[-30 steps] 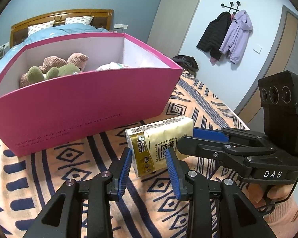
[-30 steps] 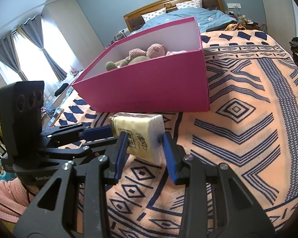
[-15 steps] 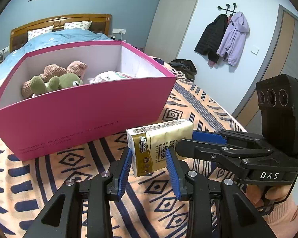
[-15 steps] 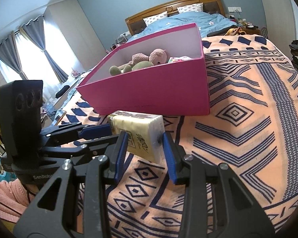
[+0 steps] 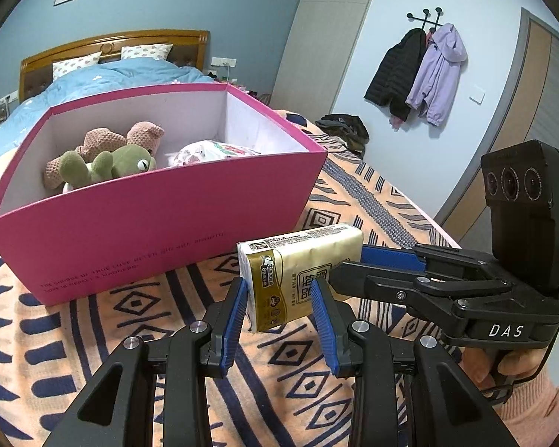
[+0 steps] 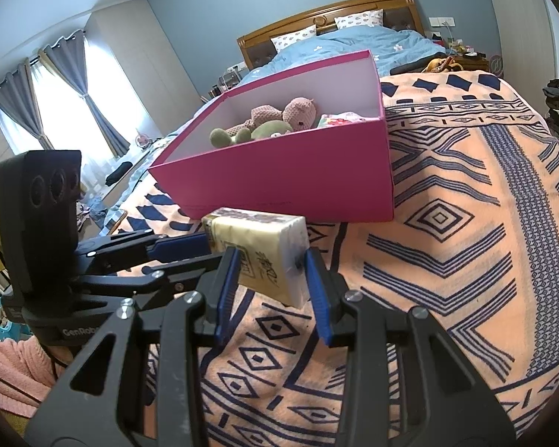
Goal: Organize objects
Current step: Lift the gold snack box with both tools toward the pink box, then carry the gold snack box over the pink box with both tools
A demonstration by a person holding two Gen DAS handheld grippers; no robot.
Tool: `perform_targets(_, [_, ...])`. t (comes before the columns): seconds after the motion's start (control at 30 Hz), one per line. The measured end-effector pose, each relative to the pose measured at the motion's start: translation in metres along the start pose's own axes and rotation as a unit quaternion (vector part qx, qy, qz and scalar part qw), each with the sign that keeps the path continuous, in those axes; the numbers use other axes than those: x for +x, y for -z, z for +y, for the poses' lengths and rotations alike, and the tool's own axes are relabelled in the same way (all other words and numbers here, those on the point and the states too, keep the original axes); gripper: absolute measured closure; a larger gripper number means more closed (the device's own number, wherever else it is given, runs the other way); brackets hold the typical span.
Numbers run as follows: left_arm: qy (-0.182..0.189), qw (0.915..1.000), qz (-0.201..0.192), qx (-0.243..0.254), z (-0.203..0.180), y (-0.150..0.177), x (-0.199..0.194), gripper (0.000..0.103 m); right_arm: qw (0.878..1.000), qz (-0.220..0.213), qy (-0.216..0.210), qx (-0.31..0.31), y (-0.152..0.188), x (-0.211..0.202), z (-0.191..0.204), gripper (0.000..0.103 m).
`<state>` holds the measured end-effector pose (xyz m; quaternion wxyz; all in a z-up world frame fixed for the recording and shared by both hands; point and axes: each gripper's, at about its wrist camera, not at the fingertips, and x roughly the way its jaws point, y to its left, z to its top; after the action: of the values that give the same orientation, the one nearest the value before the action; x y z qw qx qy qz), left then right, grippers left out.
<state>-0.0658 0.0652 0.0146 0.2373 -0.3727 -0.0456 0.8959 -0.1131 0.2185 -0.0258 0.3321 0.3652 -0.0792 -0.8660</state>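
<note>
A yellow tissue pack (image 5: 298,272) hangs just above the patterned blanket, in front of the pink box (image 5: 149,231). My left gripper (image 5: 279,290) is shut on the pack's near end, blue pads pressing both sides. My right gripper (image 5: 350,262) comes in from the right and grips the pack's far end. In the right wrist view my right gripper (image 6: 272,260) is shut on the tissue pack (image 6: 257,246), and my left gripper (image 6: 205,251) holds it from the left. The pink box (image 6: 279,178) holds plush toys (image 6: 272,119) and a floral bundle.
The orange and navy blanket (image 6: 447,242) covers the surface around the box. A bed with a blue duvet (image 5: 123,74) lies behind it. Jackets (image 5: 421,70) hang on the right wall. A person's hand in a pink sleeve (image 5: 533,409) holds the right gripper.
Both grippers have risen a little with the tissue pack between them. The box sits lower in both views and more of its inside shows.
</note>
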Motion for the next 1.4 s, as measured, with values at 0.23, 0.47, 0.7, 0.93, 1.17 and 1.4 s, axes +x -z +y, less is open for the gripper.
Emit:
perform_targets(0.23, [-0.001,1.0,-0.006,0.002,-0.001,-0.002,-0.004,0.068,1.0,-0.005,0.0,-0.004,-0.001,-0.003,0.002,0.064])
perform_targets(0.47, [-0.002,0.9999,-0.009,0.005,-0.002,-0.005,-0.007,0.068,1.0,-0.009,-0.001,-0.006,-0.002,-0.006,0.004,0.063])
perform_targets(0.7, [-0.003,0.9999,-0.012,0.007,-0.002,-0.006,-0.009,0.068,1.0,-0.012,-0.002,-0.007,-0.003,-0.008,0.005,0.063])
perform_targets(0.93, [-0.005,0.9998,-0.016,0.007,-0.003,-0.009,-0.01,0.068,1.0,-0.015,-0.003,-0.011,-0.007,-0.008,0.007,0.063])
perform_targets(1.17, [-0.006,0.9998,-0.018,0.007,-0.002,-0.012,-0.011,0.068,1.0,-0.019,-0.004,-0.016,-0.01,-0.011,0.008,0.063])
perform_targets(1.4, [-0.009,0.9997,-0.021,0.007,-0.003,-0.017,-0.012,0.068,1.0,-0.024,-0.003,-0.02,-0.015,-0.012,0.01,0.063])
